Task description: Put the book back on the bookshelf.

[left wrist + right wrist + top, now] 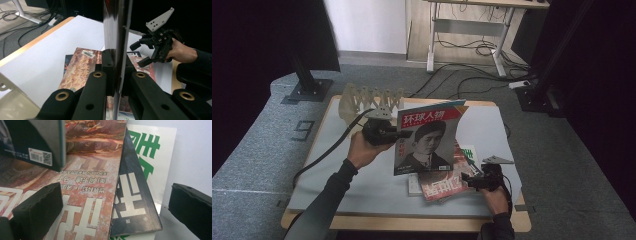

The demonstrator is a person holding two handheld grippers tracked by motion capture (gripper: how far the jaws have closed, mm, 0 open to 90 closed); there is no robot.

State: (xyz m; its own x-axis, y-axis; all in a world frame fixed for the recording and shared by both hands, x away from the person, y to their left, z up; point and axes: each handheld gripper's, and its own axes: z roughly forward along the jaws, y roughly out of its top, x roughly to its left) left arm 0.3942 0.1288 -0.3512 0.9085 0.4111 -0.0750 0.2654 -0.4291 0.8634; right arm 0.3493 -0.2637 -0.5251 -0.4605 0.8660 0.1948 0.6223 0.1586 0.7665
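Grey carpet surrounded a wooden worktop [507, 222] covered by a pale sheet, with cables trailing across the floor behind it. Places below are given relative to the stack of magazines [443, 186] lying flat near the worktop's front edge.

Left of the stack and toward the far edge stood a translucent slotted rack [372, 100]. Nearer the stack, the left gripper [399, 134] was held level in the person's left hand; its fingers were fully closed on the left edge of the portrait magazine [428, 139], which stood lifted and upright above the stack, cover facing the high camera. In the left gripper view that magazine [116, 37] appeared edge-on, pinched between the two black fingers, with the orange-red top magazine [80, 67] of the stack on the worktop beyond.

At the stack's right edge, the right gripper [471, 181] was held low in the person's right hand. Its fingers [37, 207] stood wide apart and held nothing; in the right gripper view they straddled the corner of the orange-red magazine [92, 195], a dark magazine [132, 202] beneath it, and a white sheet with green characters [155, 152] at the bottom. The lifted magazine's lower corner, bearing a barcode, hung just above the stack.
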